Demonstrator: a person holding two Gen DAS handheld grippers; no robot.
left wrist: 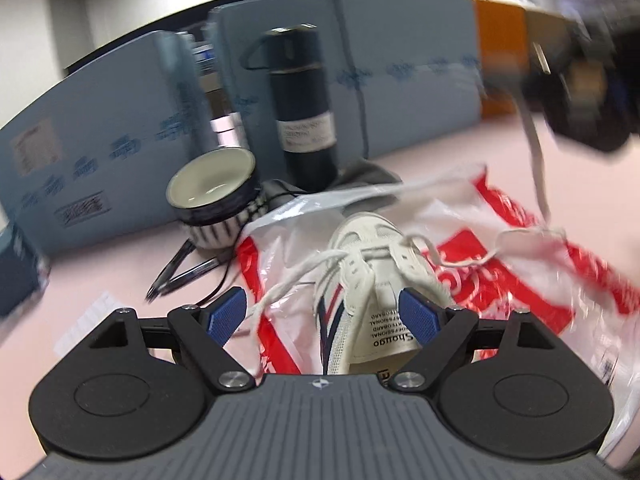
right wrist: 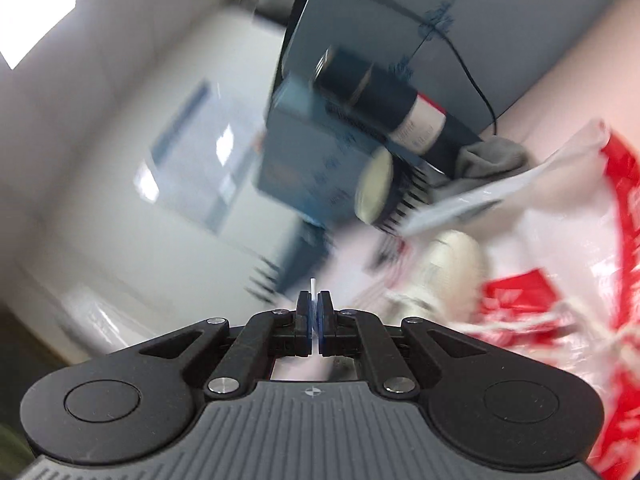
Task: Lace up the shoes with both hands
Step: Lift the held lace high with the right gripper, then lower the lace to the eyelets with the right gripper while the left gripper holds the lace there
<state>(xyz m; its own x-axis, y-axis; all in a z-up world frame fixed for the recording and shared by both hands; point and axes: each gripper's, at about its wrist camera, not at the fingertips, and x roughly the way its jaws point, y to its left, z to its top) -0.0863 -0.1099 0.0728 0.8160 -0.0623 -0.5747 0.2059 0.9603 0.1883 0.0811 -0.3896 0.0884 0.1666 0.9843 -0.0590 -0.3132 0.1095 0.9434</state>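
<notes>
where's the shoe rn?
Left wrist view: the white shoe sits centre, on the red-and-white plastic bag, toe toward the striped mug and dark flask.

The shoe point(left wrist: 372, 280) tongue reads "PROFESSIONAL" and "Shaugo" (upside down, the bottle's label is too blurred).

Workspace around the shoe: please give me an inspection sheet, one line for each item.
Surface: pink desk.
Job's things: white sneaker lying on a red-and-white plastic bag; lace lifted up.
Clutter: dark flask, striped mug, pens, grey cloth.
Grippers: left gripper open over the sneaker; right gripper shut on the lace tip.
Cables: black cable on the partition.
Surroundings: grey-blue partitions.
</notes>
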